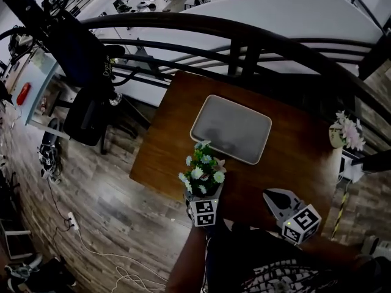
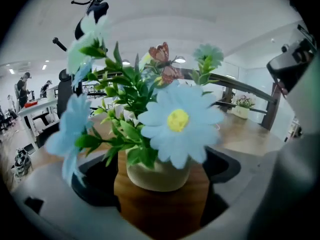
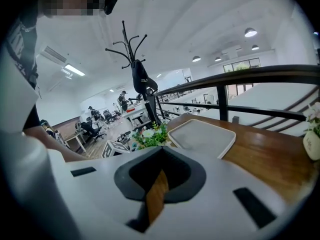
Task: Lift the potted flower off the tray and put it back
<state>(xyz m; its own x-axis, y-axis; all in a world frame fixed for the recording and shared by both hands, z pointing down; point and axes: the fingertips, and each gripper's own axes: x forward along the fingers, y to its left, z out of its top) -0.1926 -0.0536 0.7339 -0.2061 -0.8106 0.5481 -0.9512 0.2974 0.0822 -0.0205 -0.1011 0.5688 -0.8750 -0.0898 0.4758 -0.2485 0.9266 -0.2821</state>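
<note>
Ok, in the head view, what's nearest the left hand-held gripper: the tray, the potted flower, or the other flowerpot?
1. Potted flower, right in front of it.
2. Tray, just beyond, mid-table.
3. Other flowerpot, far right table edge.

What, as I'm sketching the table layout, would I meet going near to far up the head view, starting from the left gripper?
left gripper → potted flower, between its open jaws → tray → railing
</note>
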